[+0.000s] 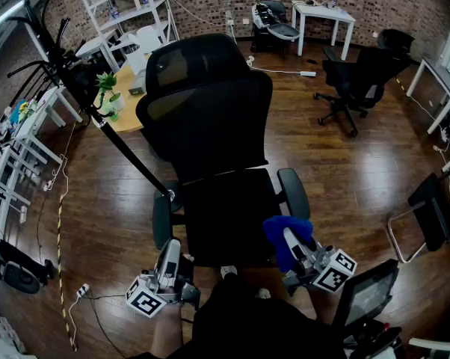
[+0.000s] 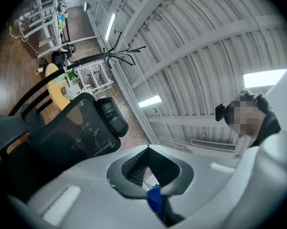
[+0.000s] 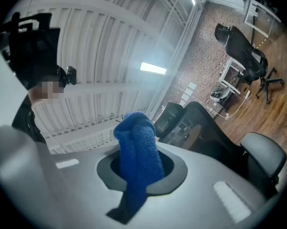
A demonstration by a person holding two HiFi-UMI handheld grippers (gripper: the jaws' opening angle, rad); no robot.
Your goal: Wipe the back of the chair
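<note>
Right gripper (image 1: 295, 247): your jaws are clamped on a blue cloth (image 3: 136, 149), held over the near right edge of the seat of the black chair (image 1: 210, 126), just beside its armrest (image 1: 293, 191) on your right.
Left gripper (image 1: 170, 250): your jaws are pressed together with nothing between them, at the chair seat's near left corner.
Chair back (image 1: 202, 88): upright on the far side of the seat, well apart from both grippers.
Floor (image 1: 105, 193): dark wood under the chair.

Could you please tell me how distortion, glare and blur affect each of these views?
Head view: strong fisheye bend, glossy floor reflections, chair sharp. Left gripper view: dark round vignette, ceiling light blown out. Right gripper view: same vignette, blue cloth sharp.
</note>
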